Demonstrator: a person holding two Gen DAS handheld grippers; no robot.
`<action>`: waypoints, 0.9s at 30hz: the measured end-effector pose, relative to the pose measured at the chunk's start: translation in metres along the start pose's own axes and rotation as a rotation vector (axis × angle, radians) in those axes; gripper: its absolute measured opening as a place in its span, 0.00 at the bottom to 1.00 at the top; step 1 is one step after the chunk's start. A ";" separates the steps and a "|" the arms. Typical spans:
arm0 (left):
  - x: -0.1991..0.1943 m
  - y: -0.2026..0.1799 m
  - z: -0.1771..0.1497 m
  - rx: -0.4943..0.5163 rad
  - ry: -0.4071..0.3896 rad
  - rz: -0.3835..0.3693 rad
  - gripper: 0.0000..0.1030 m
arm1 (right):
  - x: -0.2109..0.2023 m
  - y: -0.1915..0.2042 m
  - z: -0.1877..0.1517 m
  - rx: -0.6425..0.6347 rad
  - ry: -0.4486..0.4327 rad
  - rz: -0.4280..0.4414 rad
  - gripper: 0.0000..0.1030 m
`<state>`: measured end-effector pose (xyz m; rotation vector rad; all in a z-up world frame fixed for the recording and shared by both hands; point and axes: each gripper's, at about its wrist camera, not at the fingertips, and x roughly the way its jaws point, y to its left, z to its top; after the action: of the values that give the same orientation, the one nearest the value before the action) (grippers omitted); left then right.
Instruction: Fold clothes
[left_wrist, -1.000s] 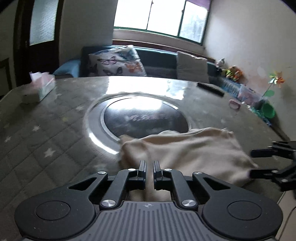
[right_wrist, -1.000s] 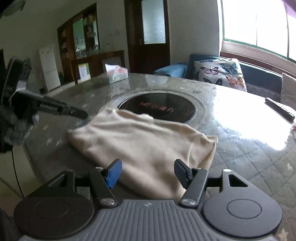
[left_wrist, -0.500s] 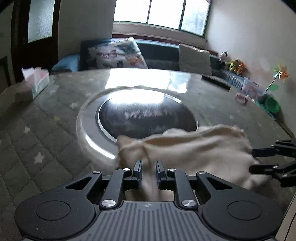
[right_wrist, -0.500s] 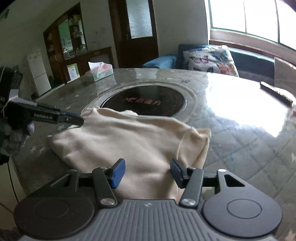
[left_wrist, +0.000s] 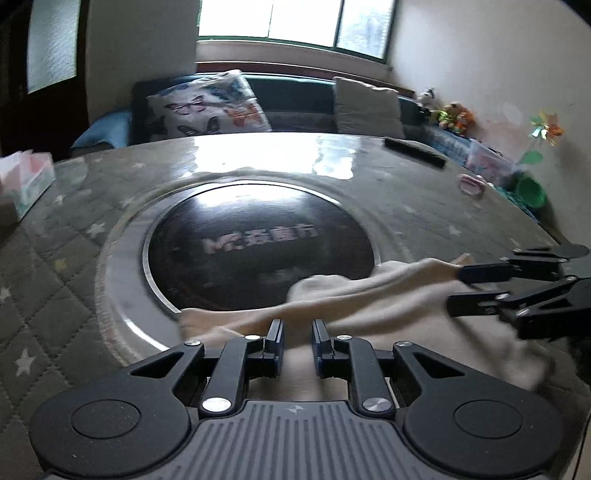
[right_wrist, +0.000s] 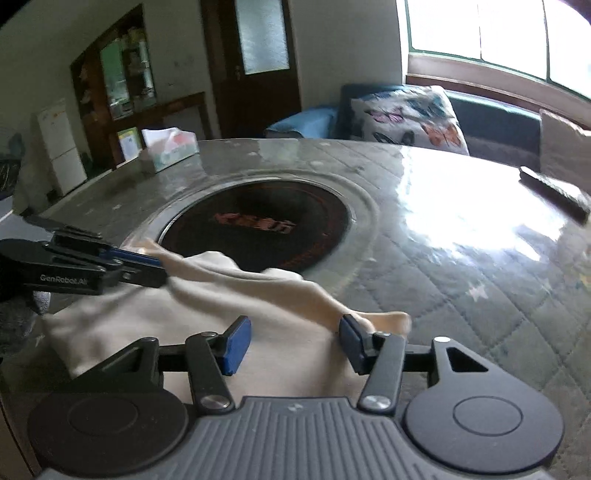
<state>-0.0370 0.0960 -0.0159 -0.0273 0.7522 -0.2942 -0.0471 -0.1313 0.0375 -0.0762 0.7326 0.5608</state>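
- Cream garment (left_wrist: 388, 317) lies on round table (left_wrist: 424, 206), near edge closest to the cams, its far hem overlapping the dark round hotplate (left_wrist: 258, 243) set in table centre.
- Left gripper (left_wrist: 297, 334): jaws narrow, small gap, cloth seen between them; from own cam can't tell if pads actually bite.
- In right wrist view the left gripper's fingers (right_wrist: 136, 266) meet a raised fold of the garment at its left corner; fabric drapes off the tips, so looks pinched – jaws near closed on cloth.
- Right gripper (right_wrist: 291, 341): jaws wide apart, blue pads (right_wrist: 236, 343) on both sides, garment lying btwn/under them; right pad touches a bunched cloth corner but no clamp.
- In left wrist view right gripper comes in from right side, fingers (left_wrist: 491, 271) spread, over garment's right end.
- Garment is rumpled, a ridge running left-to-right across it; part nearer the cams lies flat.
- Other stuff: tissue box (right_wrist: 168, 149) at table's far left; black remote (left_wrist: 413, 151) near far right edge; pink item (left_wrist: 471, 184) near right rim, blurry.
- Bkgd: butterfly cushion (left_wrist: 210, 107) on dark sofa under window; plain cushion (left_wrist: 369, 107) beside it; green bowl (left_wrist: 530, 190) past table's right.
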 end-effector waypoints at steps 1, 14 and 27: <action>-0.001 0.003 0.001 -0.010 -0.001 0.001 0.17 | -0.001 -0.004 0.000 0.014 0.000 0.002 0.43; 0.001 0.005 0.003 -0.005 0.000 0.010 0.26 | 0.029 0.008 0.023 -0.025 0.017 -0.006 0.43; -0.041 -0.024 -0.026 0.146 -0.027 0.020 0.47 | -0.010 0.062 -0.001 -0.209 -0.013 0.044 0.51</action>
<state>-0.0890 0.0862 -0.0042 0.1135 0.7027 -0.3285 -0.0852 -0.0831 0.0508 -0.2504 0.6621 0.6781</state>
